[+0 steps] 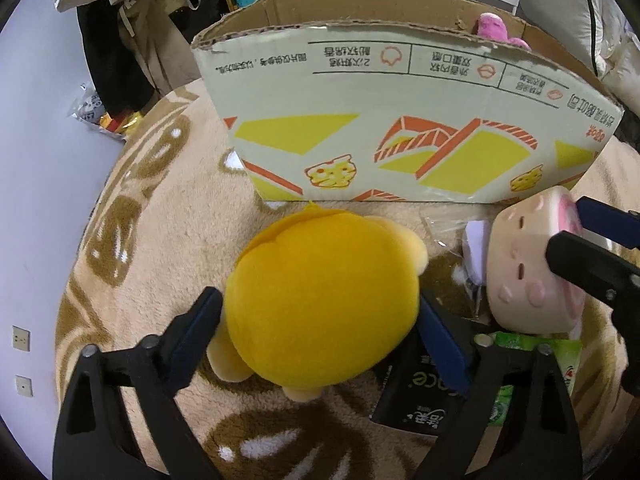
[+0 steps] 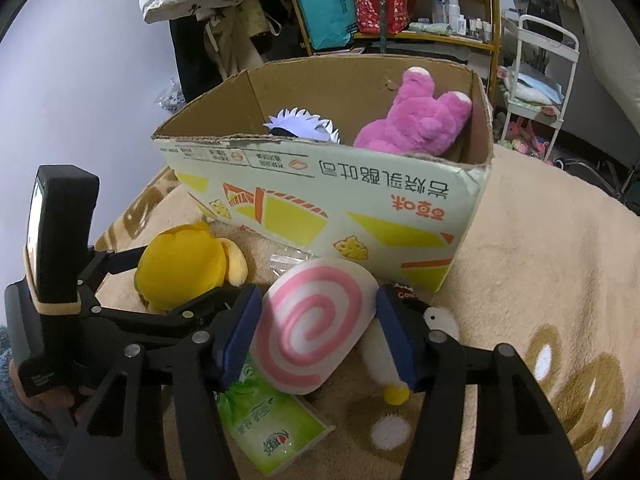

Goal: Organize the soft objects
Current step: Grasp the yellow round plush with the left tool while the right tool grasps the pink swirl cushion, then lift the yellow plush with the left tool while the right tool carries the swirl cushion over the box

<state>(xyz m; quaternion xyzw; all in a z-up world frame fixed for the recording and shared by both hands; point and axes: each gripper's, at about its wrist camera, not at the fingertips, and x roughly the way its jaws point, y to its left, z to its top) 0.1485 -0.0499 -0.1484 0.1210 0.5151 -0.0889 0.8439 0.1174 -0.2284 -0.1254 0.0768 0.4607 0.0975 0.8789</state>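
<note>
At frame centre, the left gripper (image 1: 320,340) jaws pinch the yellow plush (image 1: 320,300), the right gripper (image 2: 316,340) jaws clasp the pink-swirl plush (image 2: 312,326), both below the cardboard box (image 2: 360,200).

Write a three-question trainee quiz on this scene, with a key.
1. True or false: the left hand-held gripper straddles the yellow plush.
2. Which toy sits between the right hand-held gripper fingers? A) pink bear B) swirl-patterned plush C) white duck
3. Fill in: the pink bear lies inside the ____.

Key: 1 true. 2 B, the swirl-patterned plush; the white duck lies beside it. 3 cardboard box.
</note>
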